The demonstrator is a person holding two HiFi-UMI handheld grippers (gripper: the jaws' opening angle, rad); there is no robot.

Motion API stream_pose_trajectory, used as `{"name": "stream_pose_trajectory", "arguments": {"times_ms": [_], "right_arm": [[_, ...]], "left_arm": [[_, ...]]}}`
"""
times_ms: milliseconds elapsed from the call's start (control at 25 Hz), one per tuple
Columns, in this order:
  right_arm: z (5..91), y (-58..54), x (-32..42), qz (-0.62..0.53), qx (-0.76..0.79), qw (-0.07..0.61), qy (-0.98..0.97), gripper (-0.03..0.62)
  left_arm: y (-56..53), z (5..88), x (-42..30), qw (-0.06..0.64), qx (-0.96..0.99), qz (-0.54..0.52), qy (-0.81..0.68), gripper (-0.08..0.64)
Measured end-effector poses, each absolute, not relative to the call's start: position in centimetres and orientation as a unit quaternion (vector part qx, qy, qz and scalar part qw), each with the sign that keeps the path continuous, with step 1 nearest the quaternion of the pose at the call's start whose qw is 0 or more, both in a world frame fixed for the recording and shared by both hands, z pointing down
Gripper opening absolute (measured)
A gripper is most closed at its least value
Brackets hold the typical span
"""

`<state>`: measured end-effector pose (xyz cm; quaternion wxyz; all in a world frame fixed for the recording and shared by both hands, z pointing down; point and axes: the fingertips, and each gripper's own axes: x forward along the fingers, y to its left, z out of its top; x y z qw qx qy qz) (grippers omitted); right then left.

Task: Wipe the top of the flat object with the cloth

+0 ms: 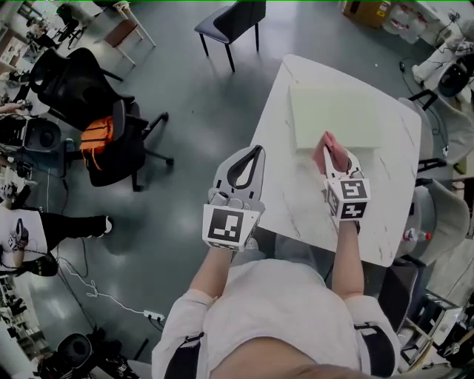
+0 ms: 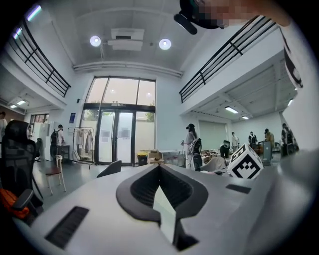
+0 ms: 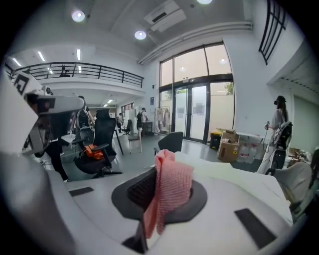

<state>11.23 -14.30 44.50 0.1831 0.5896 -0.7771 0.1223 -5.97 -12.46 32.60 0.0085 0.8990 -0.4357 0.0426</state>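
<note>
Hanging pinched between the right gripper (image 3: 167,167) fingers (image 3: 137,191) is the cloth (image 3: 172,194).

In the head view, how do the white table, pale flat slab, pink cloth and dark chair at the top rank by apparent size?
1. White table.
2. Pale flat slab.
3. Dark chair at the top, though farther off, so unsure.
4. Pink cloth.

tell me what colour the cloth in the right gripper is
Pink, with a fine mesh-like weave. The cloth shows best in the right gripper view.
</note>
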Motion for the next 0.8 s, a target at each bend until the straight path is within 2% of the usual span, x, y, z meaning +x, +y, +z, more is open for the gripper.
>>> {"name": "stream_pose_trajectory", "arguments": {"times_ms": [480,800], "right_arm": [[34.4,-2.5,13.0,0.049,0.672,0.104,-0.732,0.031],[31.4,6.2,12.8,0.021,0.717,0.068,-0.694,0.031]], "left_arm": [[-6.4,30.5,-1.1,-0.025,0.951,0.03,-0.306,0.015],[-1.2,29.9,-0.6,-0.038,0.964,0.019,-0.262,0.014]]}}
